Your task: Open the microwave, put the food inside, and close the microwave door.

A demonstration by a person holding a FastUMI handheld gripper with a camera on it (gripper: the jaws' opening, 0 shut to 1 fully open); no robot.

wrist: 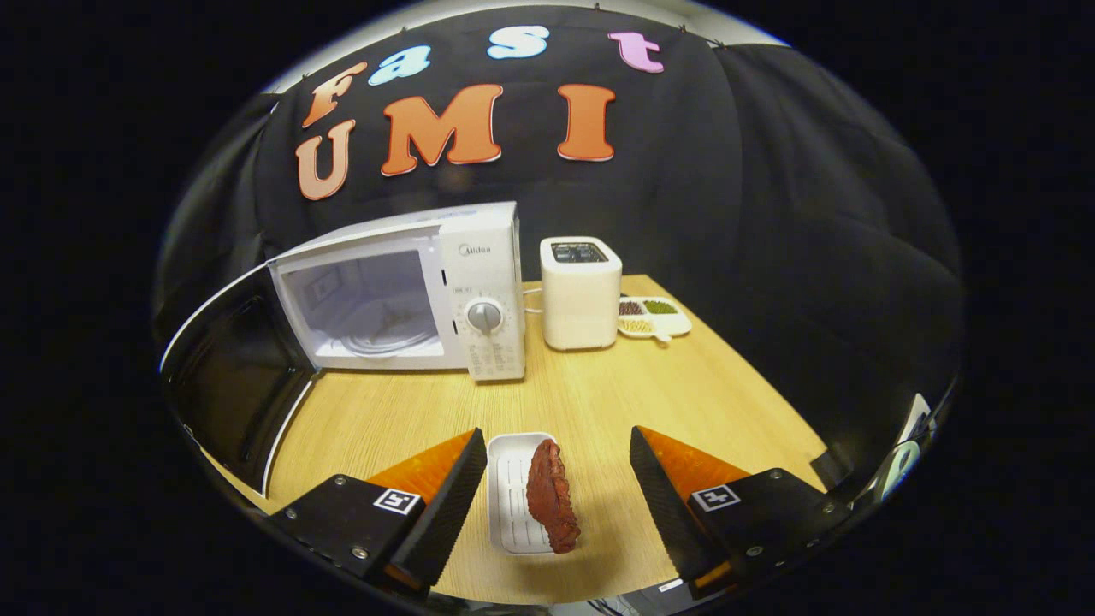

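Wooden bench [599, 393] against the black cloth wall. Microwave [411, 295] sits at the far left corner of the bench, white, with its door [235, 376] swung wide open to the left, hanging out past the left edge; cavity lit, pale glass turntable visible inside. Control panel with a round dial on the microwave's right side. Just beside it to the right, near the far edge, a white toaster [581, 293], upright, slots on top. Right of the toaster, touching or nearly so, a small white divided dish [657, 318] holding dark, green and pale grains in separate compartments. At the near edge, a white ribbed tray [513, 500] lies flat between the fingers. The food, a reddish-brown piece of meat [552, 496], stands on edge at the tray's right side, tilted slightly. Gripper [558, 483] jaws spread wide, one finger either side of tray and meat, neither finger touching the meat; nothing held.
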